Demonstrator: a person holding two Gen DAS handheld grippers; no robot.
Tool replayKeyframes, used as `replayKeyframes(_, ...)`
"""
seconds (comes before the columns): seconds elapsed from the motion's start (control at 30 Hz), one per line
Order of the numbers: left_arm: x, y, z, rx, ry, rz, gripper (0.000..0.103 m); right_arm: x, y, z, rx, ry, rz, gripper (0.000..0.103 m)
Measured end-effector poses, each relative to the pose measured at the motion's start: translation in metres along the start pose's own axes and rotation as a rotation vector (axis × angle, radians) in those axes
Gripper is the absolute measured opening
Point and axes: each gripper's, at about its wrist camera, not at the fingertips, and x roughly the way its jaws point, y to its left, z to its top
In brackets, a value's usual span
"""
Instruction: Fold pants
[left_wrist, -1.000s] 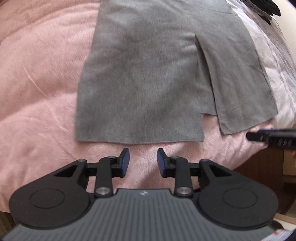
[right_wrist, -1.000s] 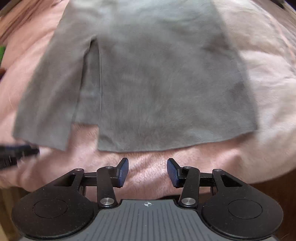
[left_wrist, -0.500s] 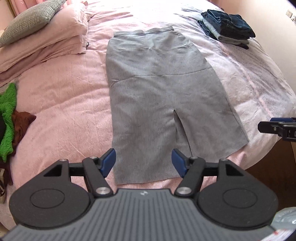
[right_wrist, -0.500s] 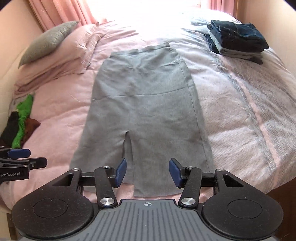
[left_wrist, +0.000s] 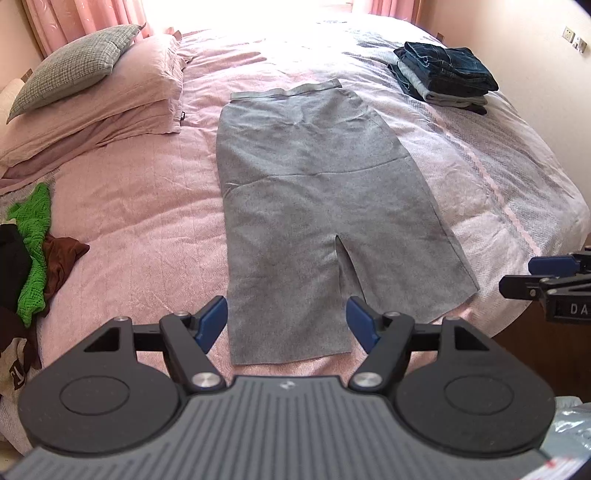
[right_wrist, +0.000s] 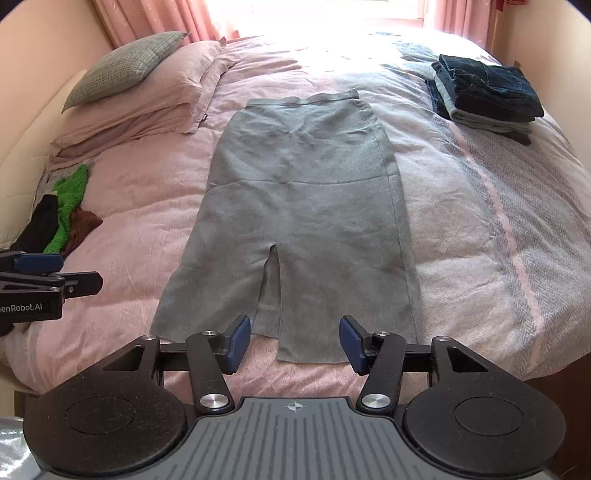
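Window (right_wrist: 332, 14) glare blows out the far bed (left_wrist: 129, 206); fisheye-curved edges.

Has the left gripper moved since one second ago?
Yes. The left gripper rose away from the pants; pillows now show. Its jaws have just been opening, empty.

Left hand-held gripper (left_wrist: 287, 325): matte black plastic frame, two flat round discs at the near corners, ribbed grey plate between them.
Left fingers (left_wrist: 211, 325): black angled links tipped with blue pads.
Screws: one bright silver round pivot at the base of each link, smaller ones farther out.
Marking: small white emblem at the far edge of the grey plate.
Right hand-held gripper (right_wrist: 294, 345): same black frame, discs, blue pads and silver pivots.
Side lettering: white "enRobot.AI" and "DA" on black side blocks.
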Motion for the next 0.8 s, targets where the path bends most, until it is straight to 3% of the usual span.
replayKeyframes(0.37,-0.001,-0.01,0.004,0.008,0.011,-0.005,0.068,0.0,-0.009,0.003,-0.006,0.003,-0.001,0.051)
replayKeyframes(0.8,0.031,-0.008,0.008,0.019,0.09,-0.01,0.069,0.018,-0.018,0.003,0.023,0.052,-0.014,0.051)
